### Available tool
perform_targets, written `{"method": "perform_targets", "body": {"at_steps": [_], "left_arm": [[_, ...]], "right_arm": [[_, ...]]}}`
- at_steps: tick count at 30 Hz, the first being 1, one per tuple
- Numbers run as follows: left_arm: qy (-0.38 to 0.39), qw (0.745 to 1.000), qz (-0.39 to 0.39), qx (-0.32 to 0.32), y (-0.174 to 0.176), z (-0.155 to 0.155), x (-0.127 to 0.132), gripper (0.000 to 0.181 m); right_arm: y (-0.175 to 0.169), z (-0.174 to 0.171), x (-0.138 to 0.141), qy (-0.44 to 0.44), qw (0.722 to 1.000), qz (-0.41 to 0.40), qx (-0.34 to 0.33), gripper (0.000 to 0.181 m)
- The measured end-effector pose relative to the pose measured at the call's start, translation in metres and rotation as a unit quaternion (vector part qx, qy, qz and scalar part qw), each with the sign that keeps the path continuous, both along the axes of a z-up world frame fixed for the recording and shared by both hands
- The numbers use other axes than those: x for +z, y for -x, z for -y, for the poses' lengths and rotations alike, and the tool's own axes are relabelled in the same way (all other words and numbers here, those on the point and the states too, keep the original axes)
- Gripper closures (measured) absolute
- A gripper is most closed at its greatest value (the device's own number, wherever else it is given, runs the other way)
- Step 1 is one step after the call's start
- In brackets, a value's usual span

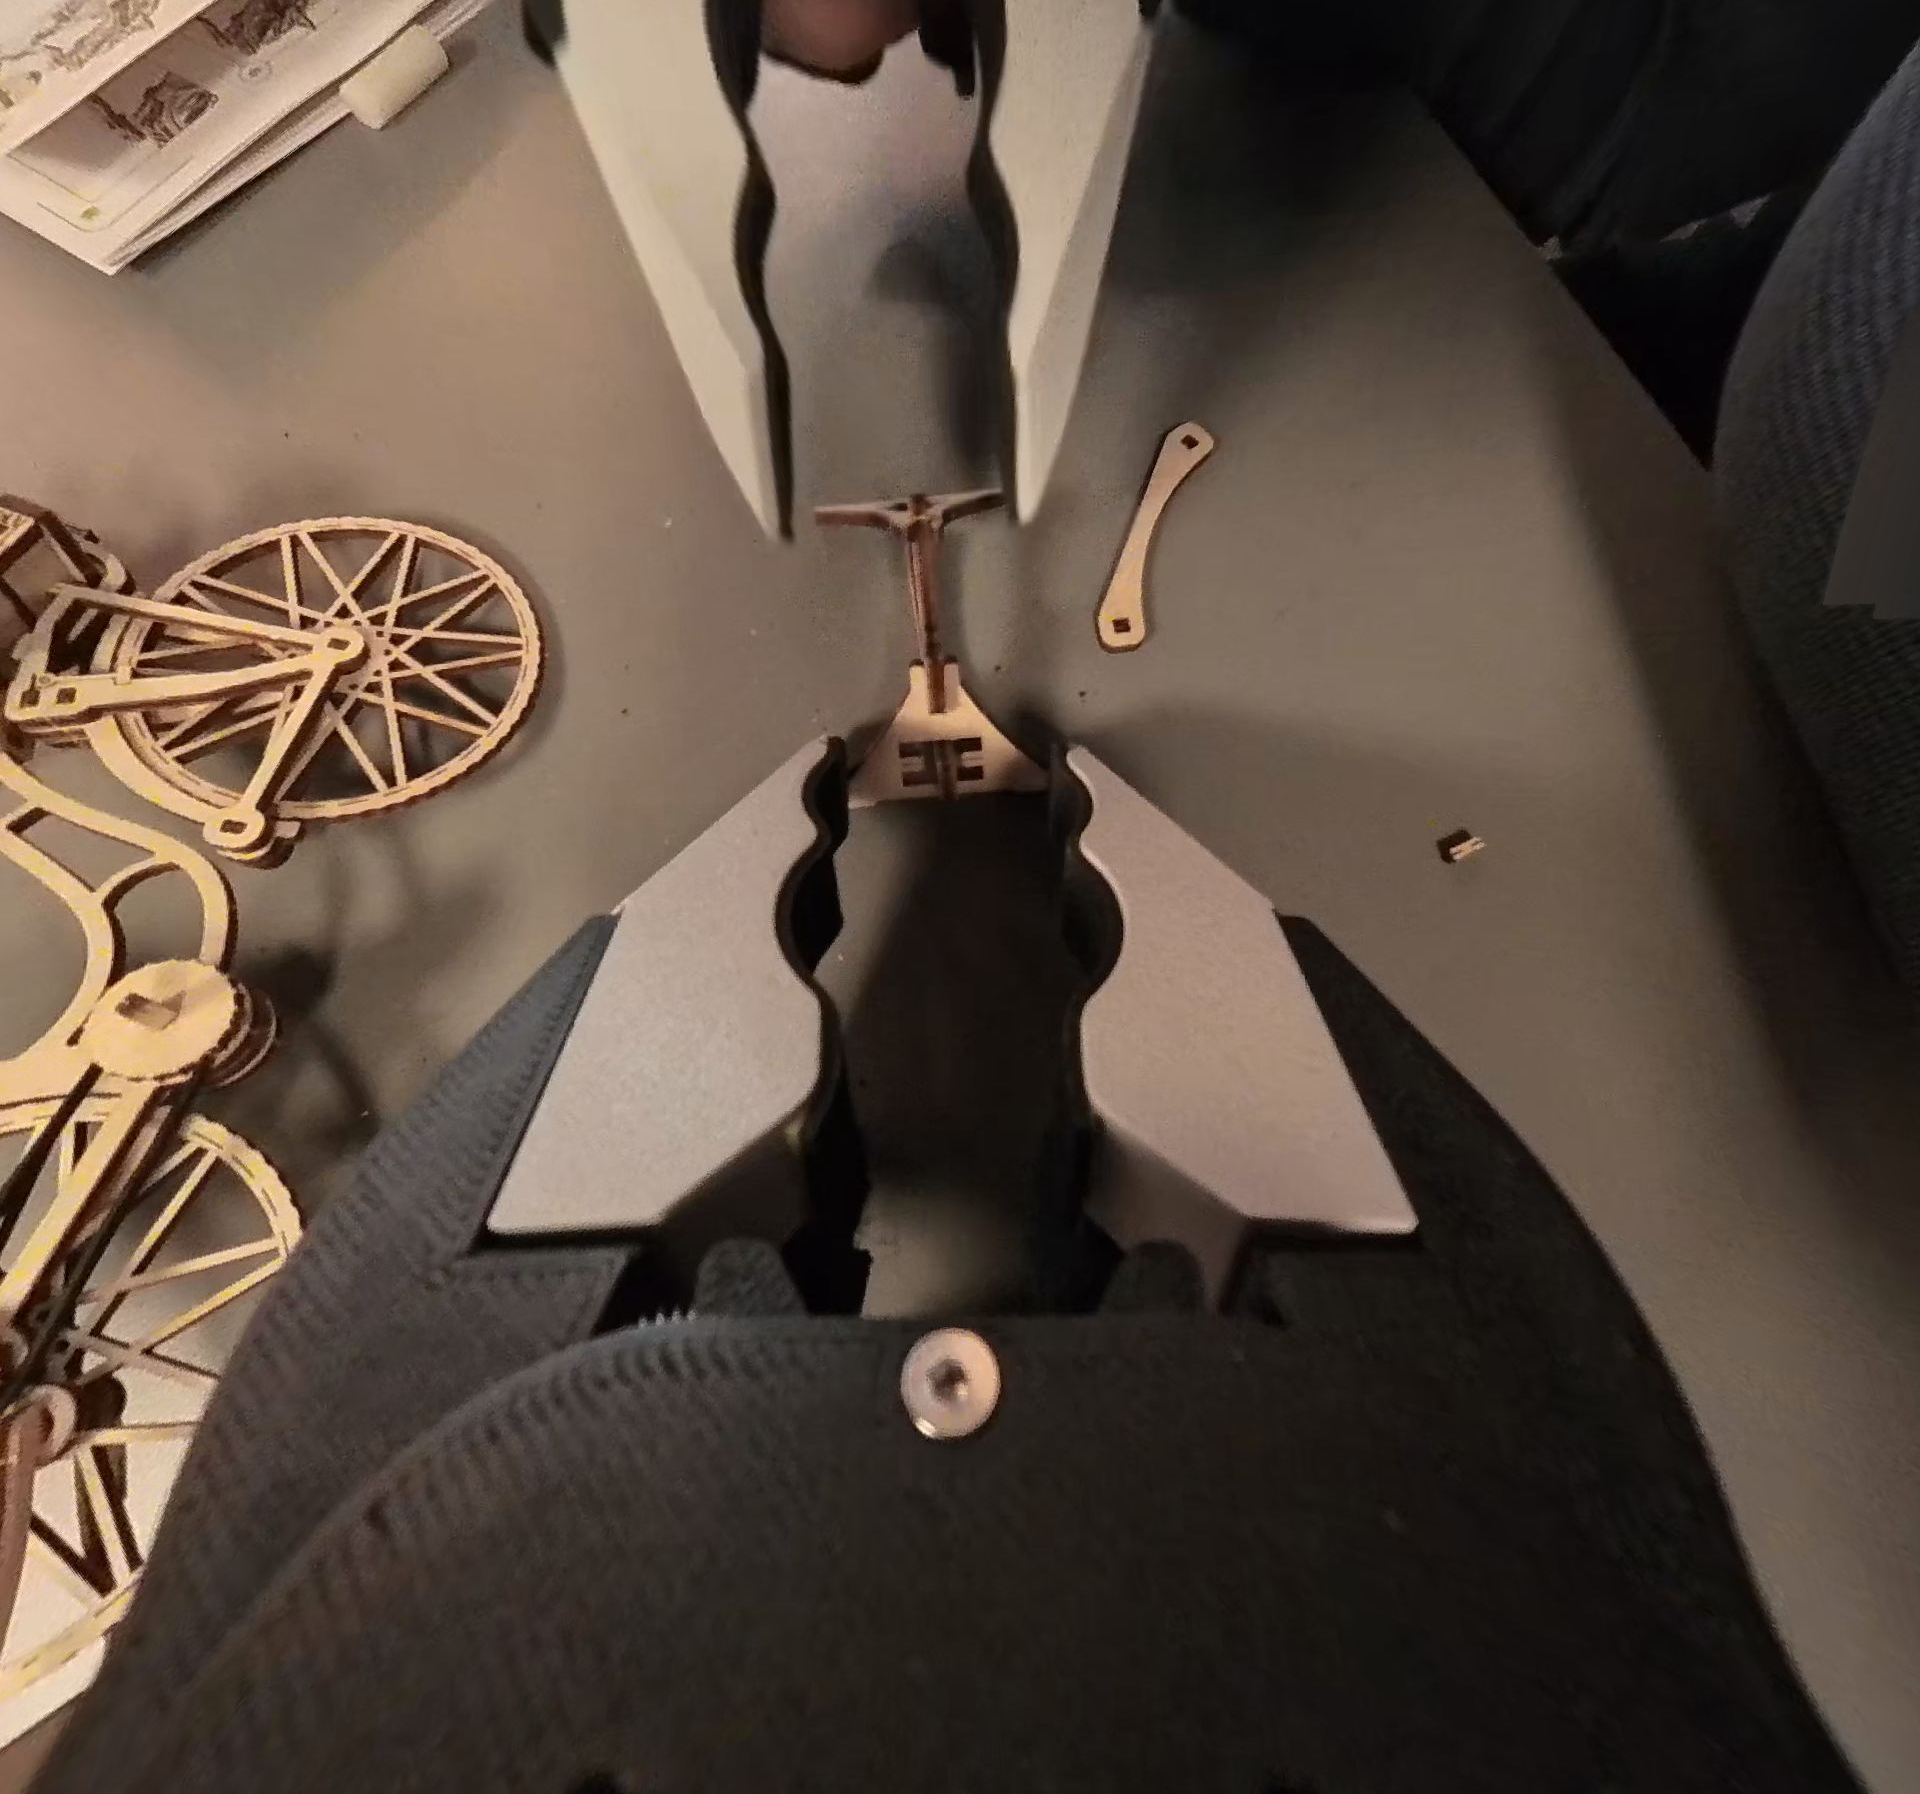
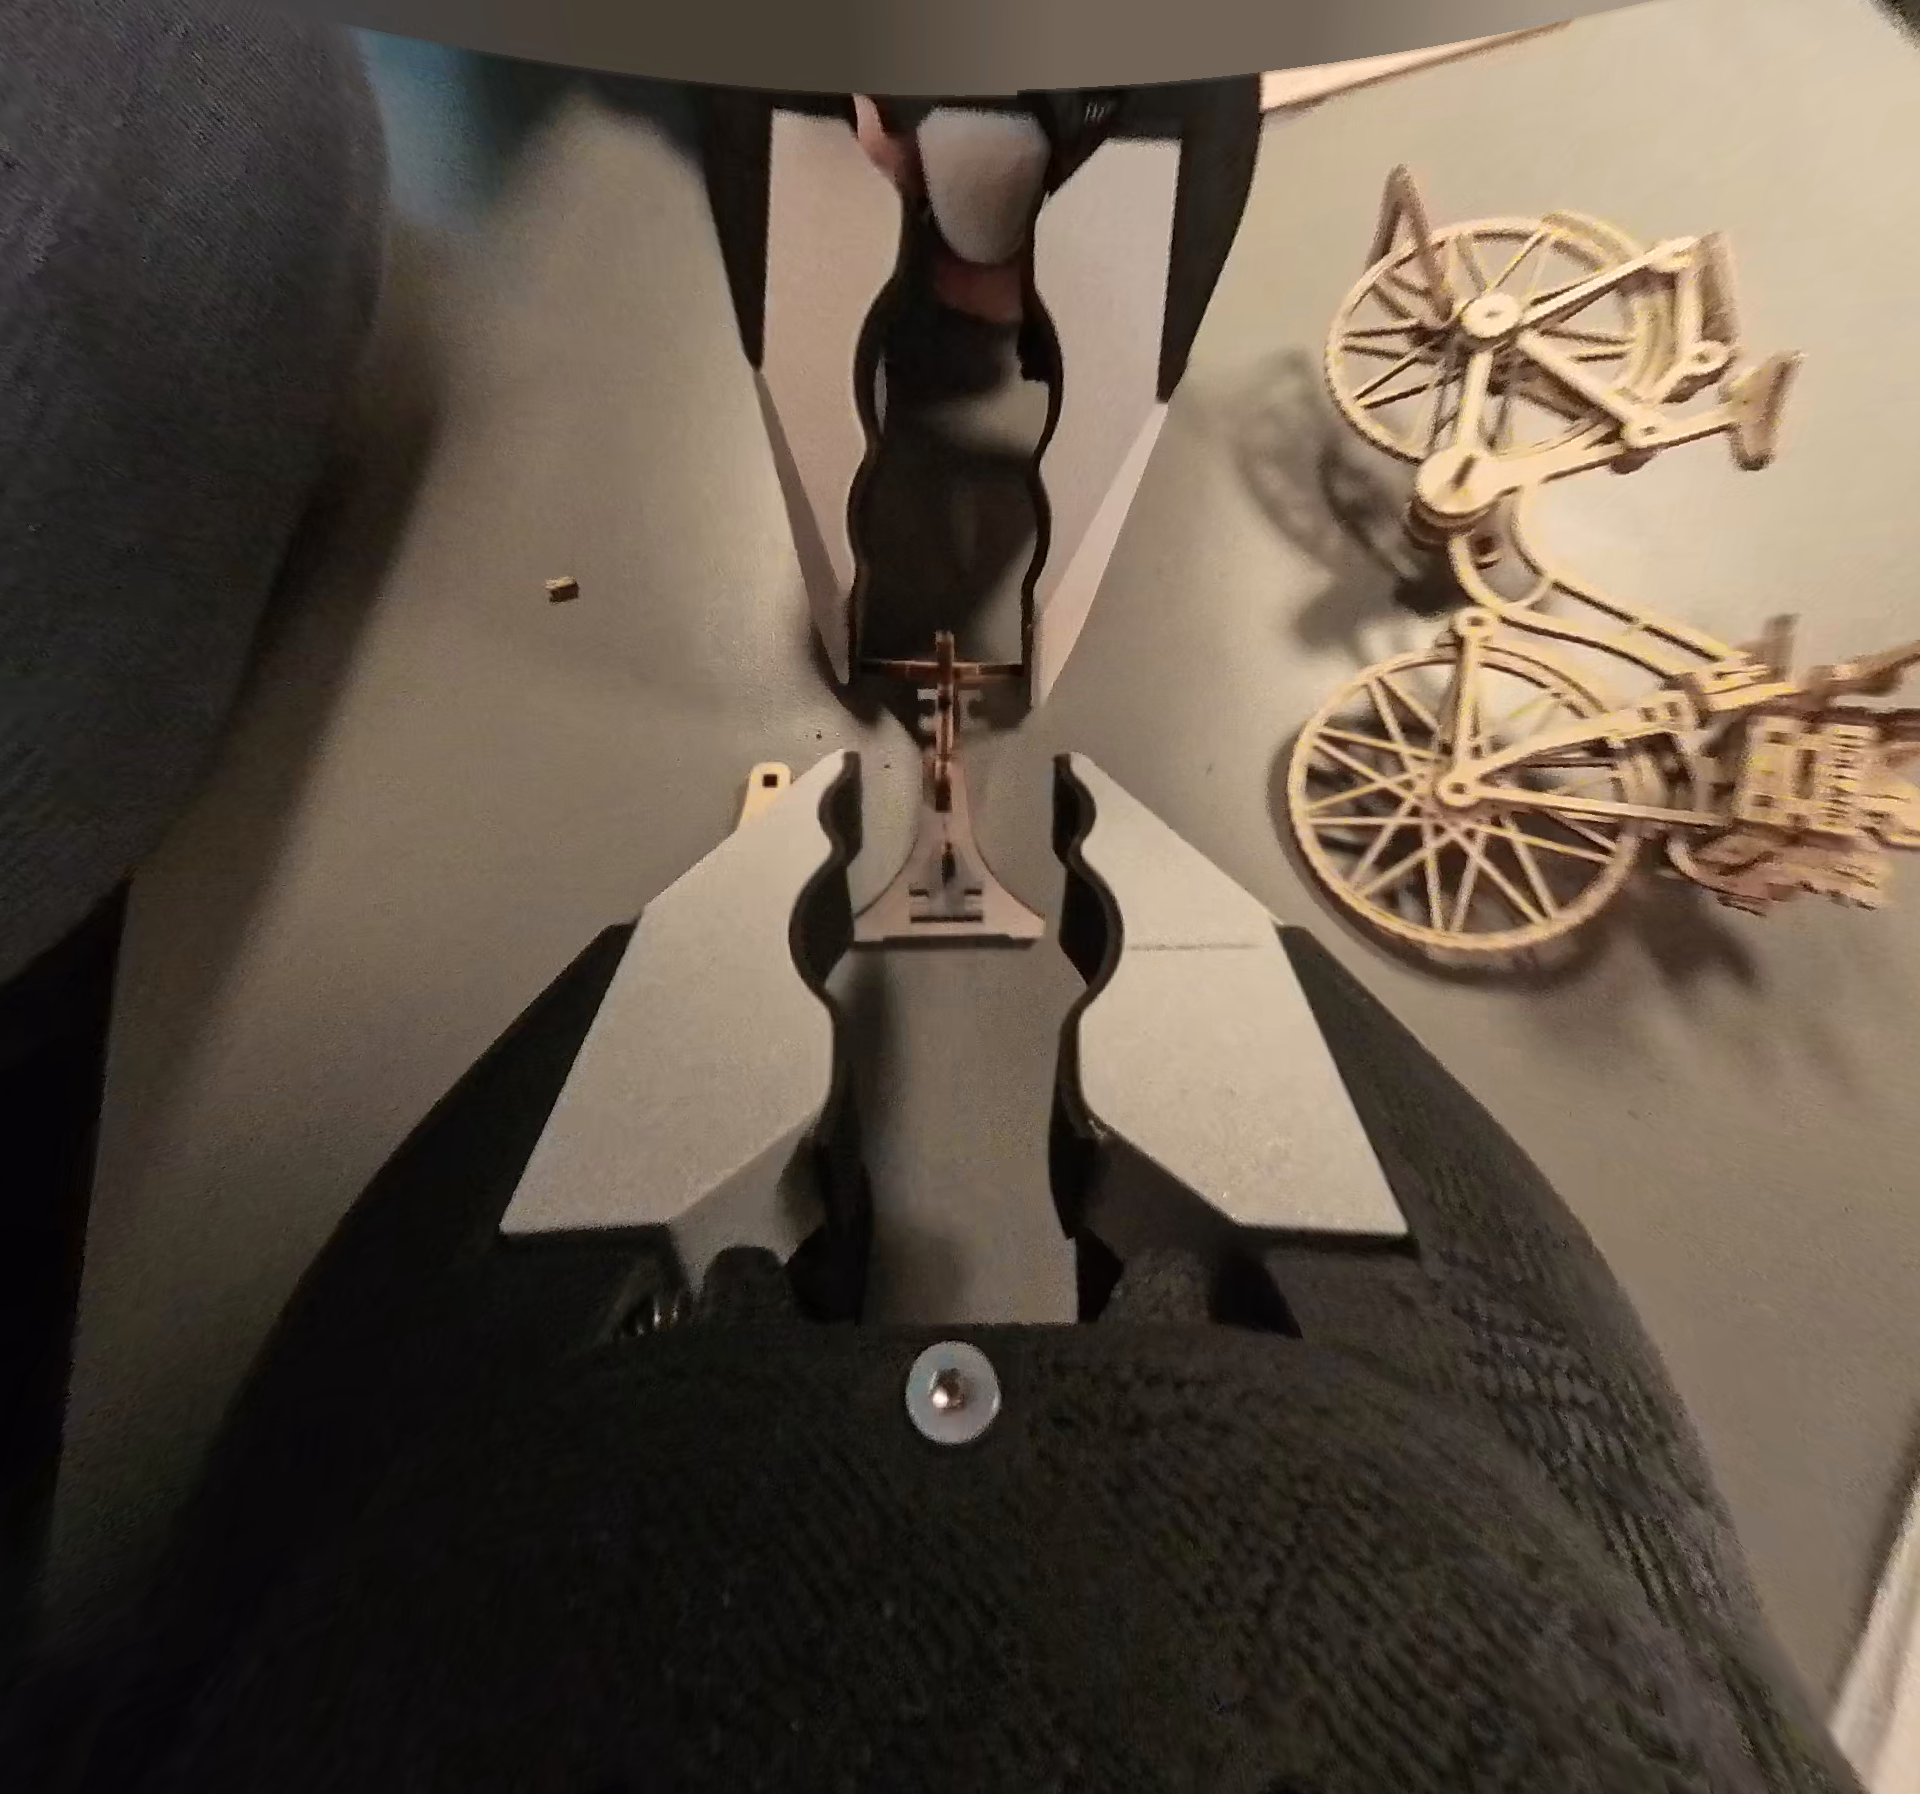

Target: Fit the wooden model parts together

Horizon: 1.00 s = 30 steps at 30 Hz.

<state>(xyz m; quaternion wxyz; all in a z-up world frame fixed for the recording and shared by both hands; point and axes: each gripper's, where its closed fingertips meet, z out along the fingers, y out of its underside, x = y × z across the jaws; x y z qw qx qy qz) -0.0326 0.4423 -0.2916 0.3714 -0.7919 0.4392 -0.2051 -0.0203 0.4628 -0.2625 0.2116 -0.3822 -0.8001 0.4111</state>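
Left gripper: jaws clamped on the flared end of a wooden part. Right gripper: jaws gripping its opposite flared end; in the left view they pinch the crossbar. Part held above the table. Curved strip near. Bicycle model aside. Booklet far.

Two matching hand-held grippers, black bodies, pale grey fingers.
Left gripper and right gripper: ribbed black printed shells, one silver screw centred behind the fingers; grey wedge-shaped fingers, wavy black pads lining the inner edges.
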Motion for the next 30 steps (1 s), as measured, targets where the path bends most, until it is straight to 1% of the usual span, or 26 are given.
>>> {"method": "perform_targets", "body": {"at_steps": [2, 4, 6, 8, 10, 12, 14, 17, 19, 20, 22, 25, 27, 30], "left_arm": [[0.002, 1.000, 0.001, 0.000, 0.000, 0.000, 0.000, 0.142], [0.003, 1.000, 0.001, 0.000, 0.000, 0.000, 0.000, 0.142], [0.001, 1.000, 0.001, 0.000, 0.000, 0.000, 0.000, 0.142], [-0.001, 1.000, 0.000, 0.000, 0.000, 0.000, 0.000, 0.142], [-0.001, 1.000, -0.001, 0.000, 0.000, 0.000, 0.000, 0.142], [-0.002, 1.000, -0.001, 0.001, 0.000, 0.001, 0.000, 0.142], [-0.003, 1.000, -0.001, 0.000, 0.000, 0.001, 0.000, 0.143], [-0.005, 1.000, -0.002, 0.000, 0.000, 0.001, 0.000, 0.143], [-0.004, 1.000, -0.002, 0.000, 0.000, 0.001, 0.000, 0.143], [-0.004, 1.000, -0.002, 0.000, 0.000, 0.001, 0.000, 0.143], [-0.003, 1.000, -0.001, 0.001, 0.000, 0.001, 0.000, 0.143], [0.000, 1.000, 0.000, 0.002, 0.000, 0.001, 0.000, 0.143], [0.002, 1.000, 0.001, 0.003, 0.000, 0.001, 0.000, 0.143], [0.002, 1.000, 0.001, 0.007, 0.001, 0.000, 0.000, 0.143]], "right_arm": [[-0.004, -0.006, 0.010, 0.010, 1.000, -0.021, -0.006, 0.147], [-0.008, -0.010, 0.013, 0.014, 1.000, -0.026, -0.008, 0.148], [-0.005, -0.018, 0.015, 0.014, 0.999, -0.029, -0.025, 0.155], [0.003, -0.024, 0.018, 0.032, 0.999, -0.014, -0.036, 0.162], [0.008, -0.019, 0.014, 0.060, 0.998, 0.031, -0.012, 0.165], [0.010, -0.013, 0.001, 0.064, 0.992, 0.103, 0.028, 0.169], [0.012, -0.010, -0.010, 0.055, 0.982, 0.166, 0.071, 0.172], [0.017, -0.009, -0.019, 0.044, 0.962, 0.240, 0.122, 0.173], [0.018, -0.017, -0.024, 0.022, 0.953, 0.274, 0.124, 0.171], [0.018, -0.022, -0.024, 0.012, 0.954, 0.277, 0.115, 0.169], [0.019, -0.029, -0.015, 0.003, 0.966, 0.246, 0.081, 0.167], [0.011, -0.028, 0.007, -0.028, 0.989, 0.147, 0.010, 0.167], [-0.001, -0.016, 0.012, -0.069, 0.993, 0.087, -0.027, 0.167], [-0.016, 0.019, 0.004, -0.133, 0.990, 0.026, -0.049, 0.174]]}}
